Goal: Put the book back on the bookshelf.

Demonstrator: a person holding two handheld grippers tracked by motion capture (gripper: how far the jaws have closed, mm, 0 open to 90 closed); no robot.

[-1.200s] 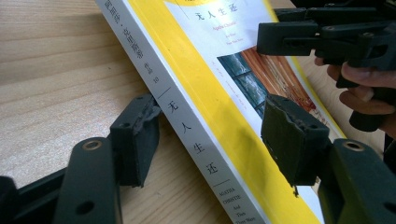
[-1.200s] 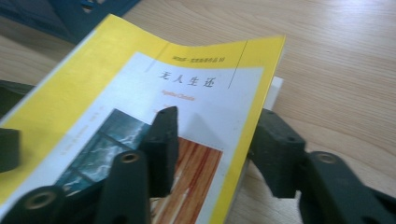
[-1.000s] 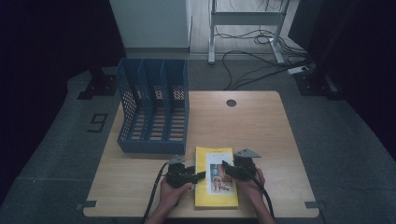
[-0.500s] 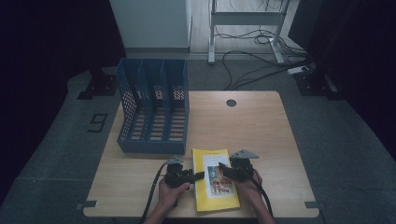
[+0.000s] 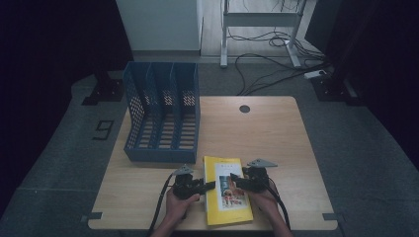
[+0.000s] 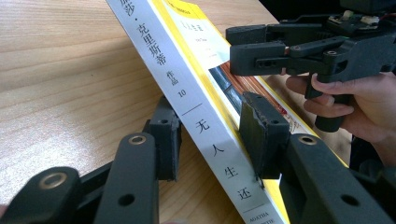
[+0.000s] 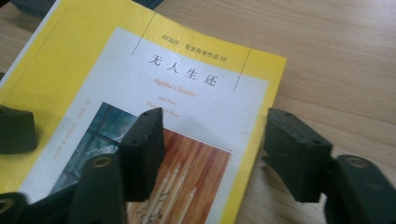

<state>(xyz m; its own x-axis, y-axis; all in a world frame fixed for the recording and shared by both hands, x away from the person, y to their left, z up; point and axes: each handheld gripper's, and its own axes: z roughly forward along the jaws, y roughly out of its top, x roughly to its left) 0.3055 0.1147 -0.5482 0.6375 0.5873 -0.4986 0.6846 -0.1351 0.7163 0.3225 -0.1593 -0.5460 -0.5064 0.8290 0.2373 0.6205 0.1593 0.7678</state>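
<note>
Just in front of the blue file rack (image 5: 162, 113), your left gripper (image 6: 210, 135) has been closing and clenches the book's (image 5: 226, 195) spine edge; your right gripper's (image 7: 212, 154) fingers, just opening, straddle its opposite edge, released.

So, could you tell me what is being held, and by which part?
The left gripper clamps the yellow book at its spine edge; the right gripper's jaws straddle its other edge, open.

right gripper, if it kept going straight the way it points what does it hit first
Probably the yellow book: the right gripper straddles its edge, one jaw over the cover, one beside it. Beyond stands the left gripper.
</note>
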